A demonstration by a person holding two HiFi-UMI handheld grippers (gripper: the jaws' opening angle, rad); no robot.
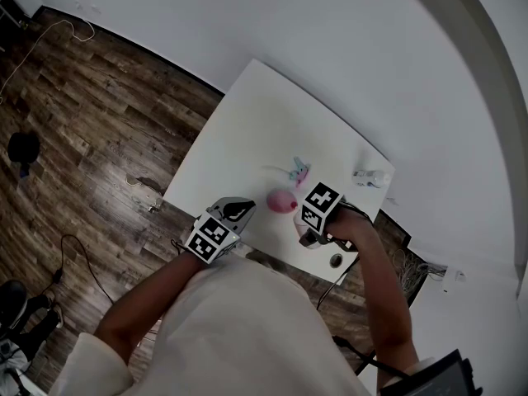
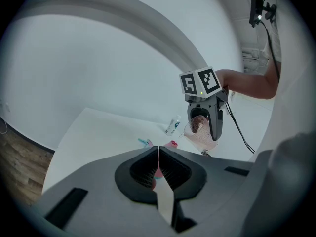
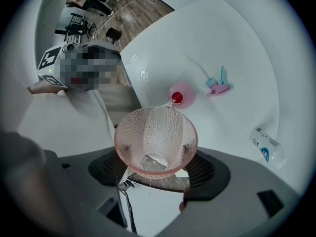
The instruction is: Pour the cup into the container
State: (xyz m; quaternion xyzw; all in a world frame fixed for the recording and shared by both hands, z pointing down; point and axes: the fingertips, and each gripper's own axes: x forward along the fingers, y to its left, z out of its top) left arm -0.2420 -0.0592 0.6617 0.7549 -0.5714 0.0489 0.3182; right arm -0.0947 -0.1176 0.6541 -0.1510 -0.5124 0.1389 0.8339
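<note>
Right gripper [image 3: 158,168] had its 2 jaws clamped on the lower part of the pink see-through dimpled cup [image 3: 155,139]. It was tipped right over, so the mouth faced back at the right gripper view's camera. The far edge of its rim sat just at the red opening of the little pink container [image 3: 181,95], which stood on the white desk [image 1: 247,130] near the front edge. Honestly couldn't tell if anything was actually running out of the cup at that point.

Left gripper [image 2: 158,154] was fully closed, jaws pressed together with nothing between them. It was held off to the left of the container, not touching it.

Other stuff on the desk: a pink and teal sprayer head [image 3: 218,83] lay just beyond the container, and a small clear bottle [image 3: 266,147] lay on its side further right. Dark wood floor [image 1: 82,97] showed past the desk.
</note>
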